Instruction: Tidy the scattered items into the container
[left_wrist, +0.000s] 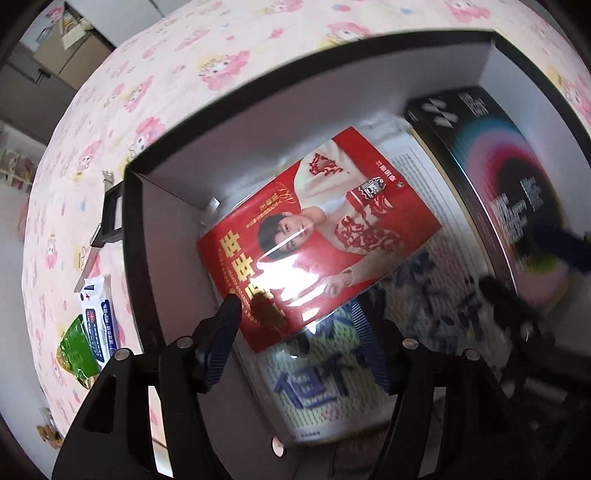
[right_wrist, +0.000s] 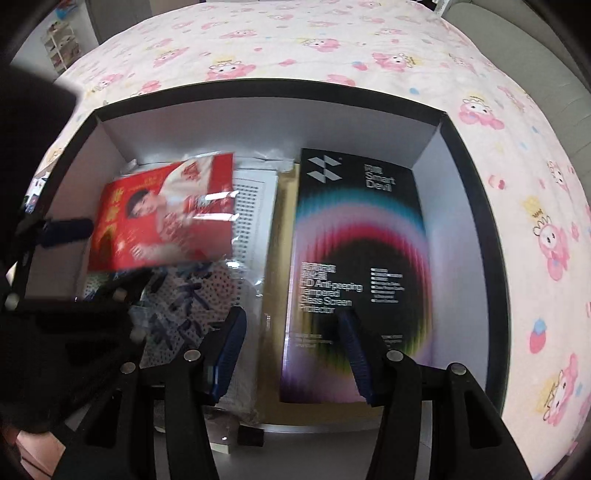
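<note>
Red packet (left_wrist: 317, 236) lies mid-frame in the box (left_wrist: 133, 229); wipes (left_wrist: 98, 325) and green pouch (left_wrist: 74, 350) wait lower left. Both my left gripper (left_wrist: 295, 332) and right gripper (right_wrist: 291, 347) gape, holding nothing, so I'd clear the rim cleanly.

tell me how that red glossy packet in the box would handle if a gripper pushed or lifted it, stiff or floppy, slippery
The red packet shows bright glare streaks, so its film is probably slick against the pads. It lies flat and thin, tilted across other packets, so it likely weighs little and would slide rather than tip if pushed. Lifted by one edge, it would probably bend somewhat, though its stiffness cannot be settled here.
</note>
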